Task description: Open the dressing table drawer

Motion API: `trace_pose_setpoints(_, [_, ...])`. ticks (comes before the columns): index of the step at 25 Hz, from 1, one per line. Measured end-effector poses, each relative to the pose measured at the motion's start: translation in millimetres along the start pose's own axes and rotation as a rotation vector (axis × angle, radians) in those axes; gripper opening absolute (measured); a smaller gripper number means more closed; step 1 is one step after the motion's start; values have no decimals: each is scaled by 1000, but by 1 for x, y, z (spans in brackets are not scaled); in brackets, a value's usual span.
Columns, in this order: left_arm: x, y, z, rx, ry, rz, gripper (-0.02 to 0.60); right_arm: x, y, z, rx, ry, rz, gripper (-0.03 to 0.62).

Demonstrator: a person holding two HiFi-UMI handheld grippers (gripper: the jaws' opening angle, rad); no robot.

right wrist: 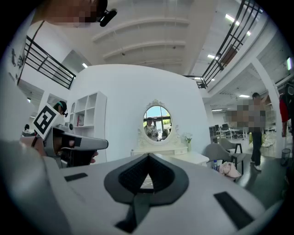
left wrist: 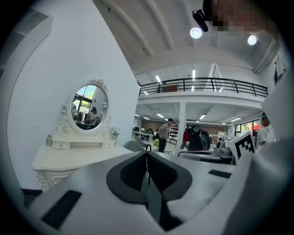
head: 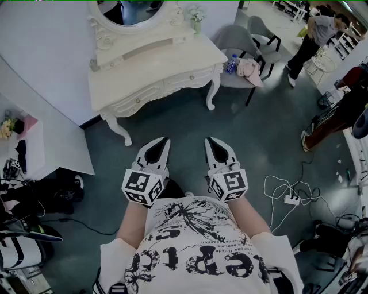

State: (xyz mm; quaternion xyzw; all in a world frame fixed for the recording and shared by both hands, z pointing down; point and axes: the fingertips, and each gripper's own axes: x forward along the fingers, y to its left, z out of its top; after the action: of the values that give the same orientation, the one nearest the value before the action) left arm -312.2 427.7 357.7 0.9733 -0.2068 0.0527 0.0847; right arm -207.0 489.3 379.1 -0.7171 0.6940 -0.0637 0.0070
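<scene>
The white dressing table point(head: 152, 72) stands against the wall at the top of the head view, with an oval mirror point(head: 129, 11) on it. Its drawer fronts point(head: 138, 99) sit flush and shut. Both grippers hover close to my chest, side by side and well short of the table. The left gripper point(head: 163, 140) is shut and empty, its tips meeting point(left wrist: 147, 153), with the table point(left wrist: 78, 158) off to its left. The right gripper point(head: 211, 140) is also shut on nothing point(right wrist: 148, 156), and it points level at the table point(right wrist: 183, 157) and mirror point(right wrist: 157, 120).
A grey chair point(head: 241, 43) with a pink cloth point(head: 250, 69) and a water bottle point(head: 231, 63) stands right of the table. A person point(head: 313, 37) stands at the upper right. A power strip with cables point(head: 290, 199) lies on the floor. A white cabinet point(head: 46, 143) is at the left.
</scene>
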Motion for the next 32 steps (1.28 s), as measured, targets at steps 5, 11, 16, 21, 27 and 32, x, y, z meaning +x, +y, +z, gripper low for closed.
trace_pose_setpoints(5, [8, -2, 1, -13, -10, -19, 20, 1, -10, -5, 9, 19, -17, 17])
trace_pose_setpoints(11, [22, -2, 0, -6, 7, -30, 20, 1, -32, -3, 41, 16, -88, 17])
trace_pose_setpoints(16, [39, -2, -2, -15, 22, -45, 20, 5, -44, -5, 42, 28, -111, 17])
trace_pose_setpoints(21, [60, 11, -6, -34, 40, -52, 20, 23, -58, -8, 66, 39, -121, 17])
trace_pose_setpoints(27, [99, 53, -4, -60, 45, -42, 20, 74, -75, -12, 57, 79, -125, 17])
trace_pose_setpoints(32, [149, 97, 7, -74, 49, -58, 20, 133, -96, -9, 56, 108, -135, 17])
